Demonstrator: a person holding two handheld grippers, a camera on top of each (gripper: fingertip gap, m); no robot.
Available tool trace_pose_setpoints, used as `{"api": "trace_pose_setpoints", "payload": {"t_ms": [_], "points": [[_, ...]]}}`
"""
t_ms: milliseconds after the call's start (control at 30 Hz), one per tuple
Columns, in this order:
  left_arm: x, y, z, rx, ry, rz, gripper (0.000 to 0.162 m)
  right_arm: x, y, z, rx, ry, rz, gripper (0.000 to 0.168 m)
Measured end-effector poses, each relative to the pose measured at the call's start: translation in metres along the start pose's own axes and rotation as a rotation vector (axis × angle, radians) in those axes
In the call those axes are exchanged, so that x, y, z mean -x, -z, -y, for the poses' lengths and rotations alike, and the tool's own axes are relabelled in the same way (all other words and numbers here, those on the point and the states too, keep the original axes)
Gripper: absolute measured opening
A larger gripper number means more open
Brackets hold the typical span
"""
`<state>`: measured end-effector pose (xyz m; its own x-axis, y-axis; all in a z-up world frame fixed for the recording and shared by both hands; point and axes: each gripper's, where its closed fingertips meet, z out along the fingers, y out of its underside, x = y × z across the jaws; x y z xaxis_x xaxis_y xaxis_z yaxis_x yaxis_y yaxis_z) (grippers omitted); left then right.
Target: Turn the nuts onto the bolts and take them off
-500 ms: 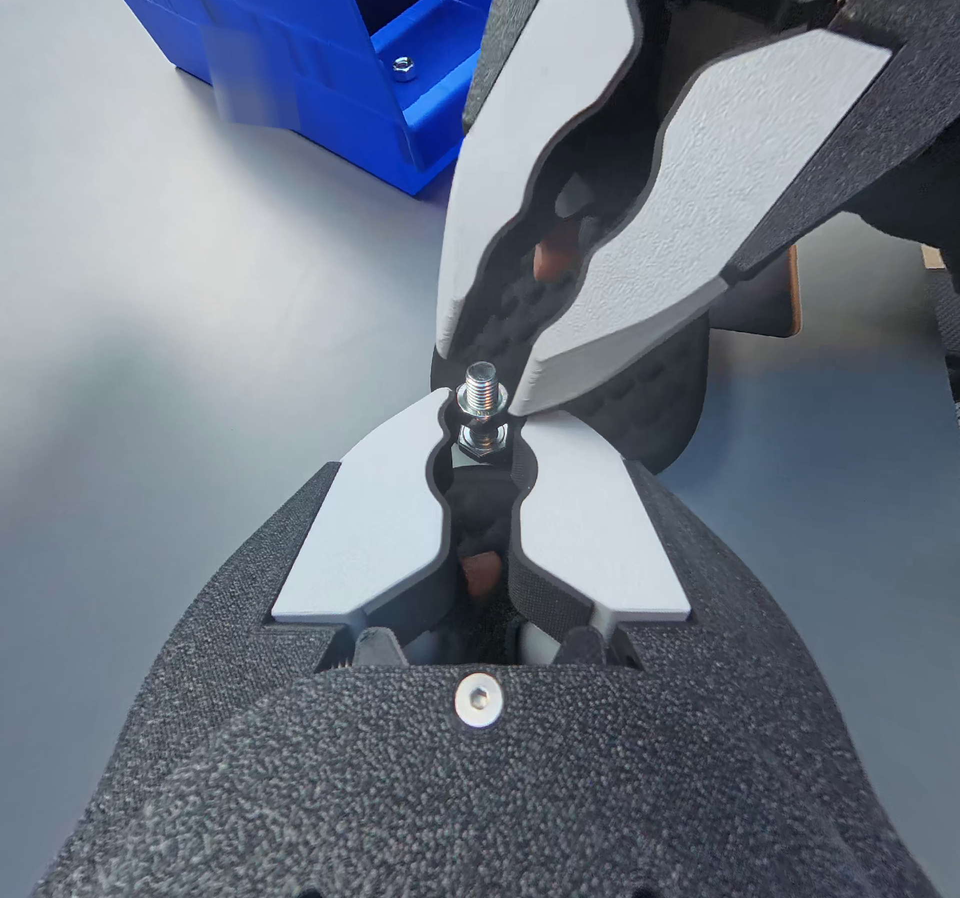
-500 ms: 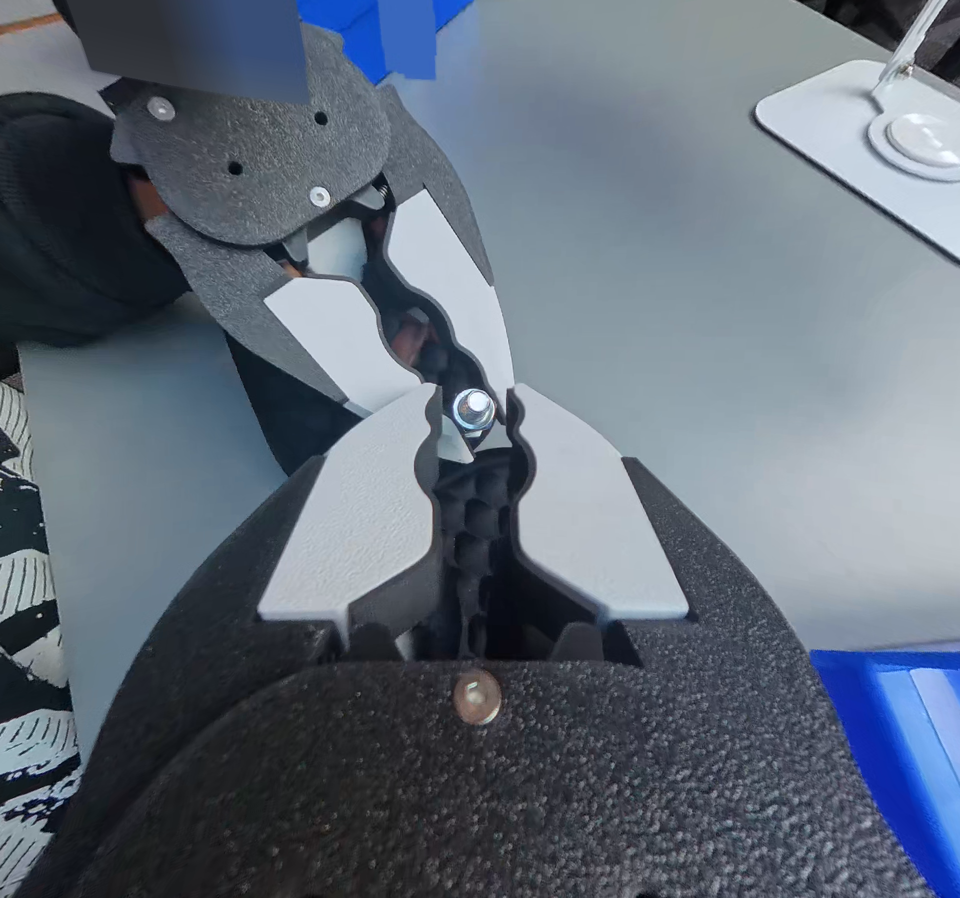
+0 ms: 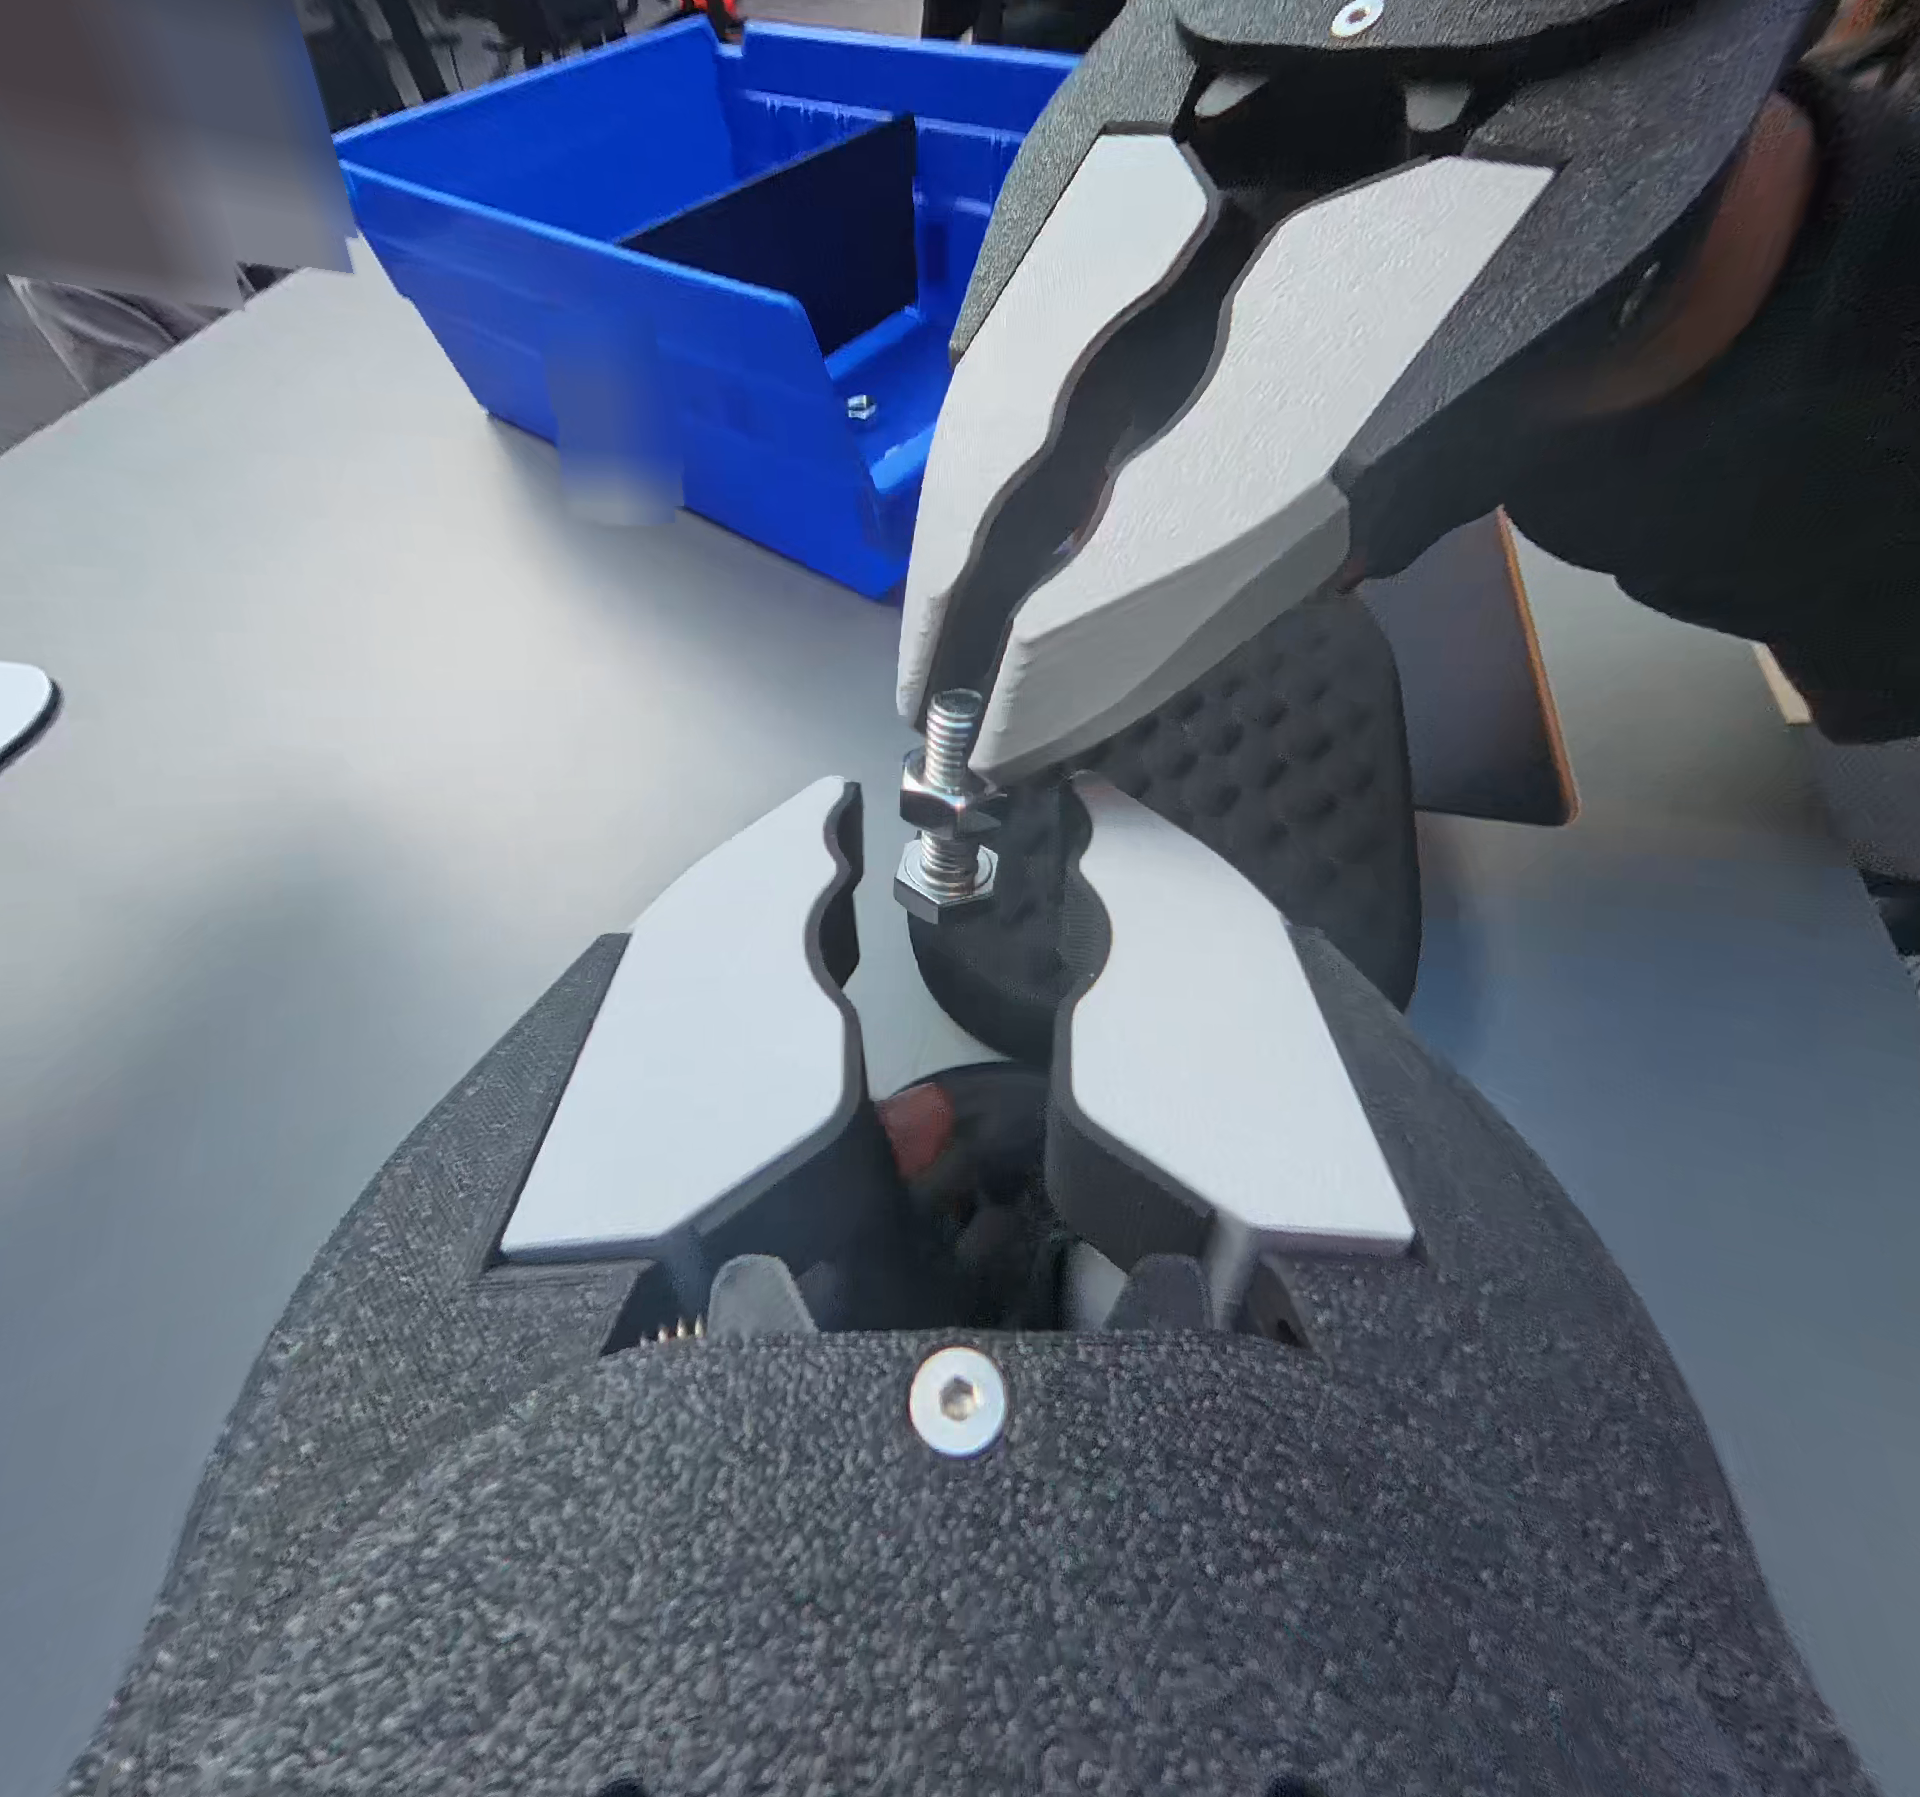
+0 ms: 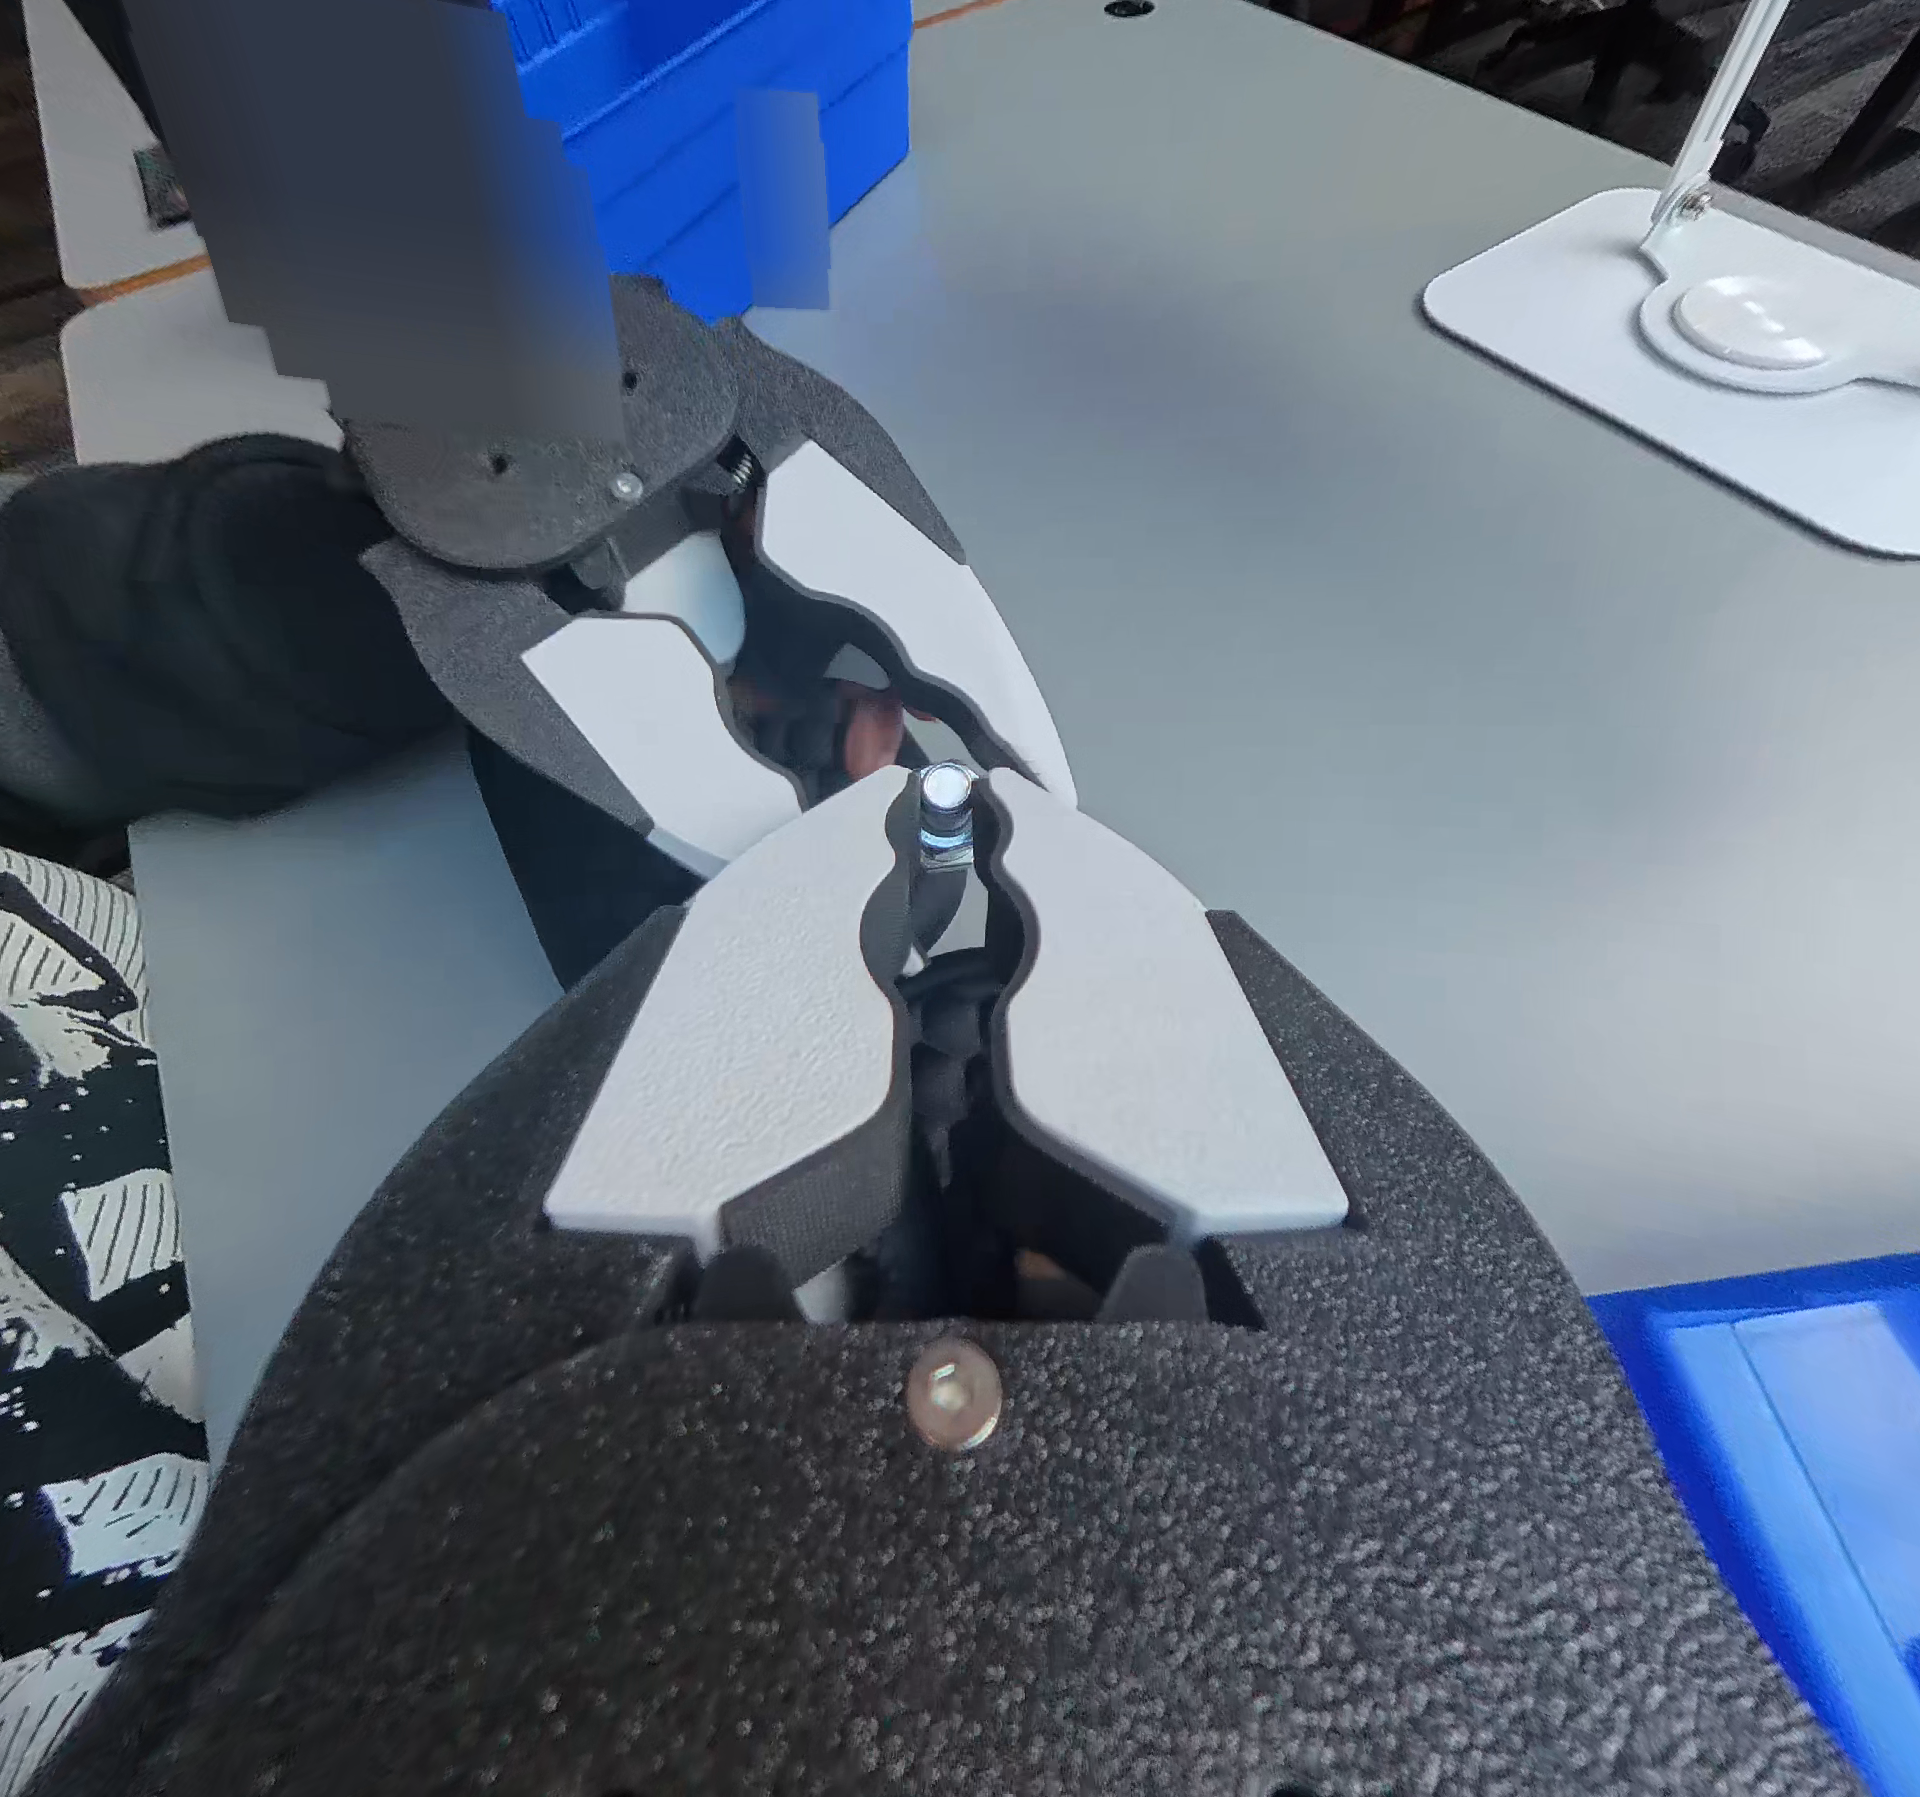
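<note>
Left gripper (image 3: pixel 966 812), lower centre of the left wrist view, is sitting with its jaws spread; neither finger is touching the bolt (image 3: pixel 951 791), which is showing in the gap just beyond the tips. Right gripper (image 3: pixel 951 708) is coming in from the upper right of that view, its fingers pinched together on the threaded tip of the bolt, carrying it above the grey table (image 3: pixel 312 708). The bolt is standing roughly upright, hex head at the bottom; one nut (image 3: pixel 943 800) is sitting partway along the thread, well clear of the head.

In the right wrist view the right gripper (image 4: pixel 948 791) is clamping the bolt (image 4: pixel 943 807) at centre frame, end-on to the camera, with the left gripper (image 4: pixel 904 739) angling in from the upper left, jaws apart.

Blue bin (image 3: pixel 665 293) is sitting on the table in the upper centre of the left view, with a loose nut (image 3: pixel 860 409) lying on its front lip. A white lamp base (image 4: pixel 1662 376) is occupying the upper right of the right view.
</note>
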<state>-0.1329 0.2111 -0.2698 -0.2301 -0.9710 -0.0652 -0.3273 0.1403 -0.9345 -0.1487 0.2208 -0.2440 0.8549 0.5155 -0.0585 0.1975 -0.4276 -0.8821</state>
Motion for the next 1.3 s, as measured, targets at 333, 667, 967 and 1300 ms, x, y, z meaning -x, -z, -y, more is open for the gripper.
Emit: {"api": "trace_pose_setpoints", "payload": {"t_ms": [333, 667, 967, 1300], "points": [[-0.004, 0.011, 0.026, -0.283, 0.072, -0.160, 0.041, 0.012, 0.012, 0.032, -0.008, -0.006, 0.122, 0.008], [-0.014, 0.006, 0.019, -0.231, -0.018, -0.159, 0.032, 0.019, 0.011, 0.032, 0.092, 0.080, 0.144, 0.008], [-0.014, 0.003, 0.017, -0.209, -0.042, -0.135, 0.026, 0.017, 0.012, 0.027, 0.165, 0.114, 0.117, 0.008], [-0.009, 0.004, 0.018, -0.217, -0.022, -0.108, 0.016, 0.016, 0.012, 0.027, 0.150, 0.076, 0.095, 0.008]]}}
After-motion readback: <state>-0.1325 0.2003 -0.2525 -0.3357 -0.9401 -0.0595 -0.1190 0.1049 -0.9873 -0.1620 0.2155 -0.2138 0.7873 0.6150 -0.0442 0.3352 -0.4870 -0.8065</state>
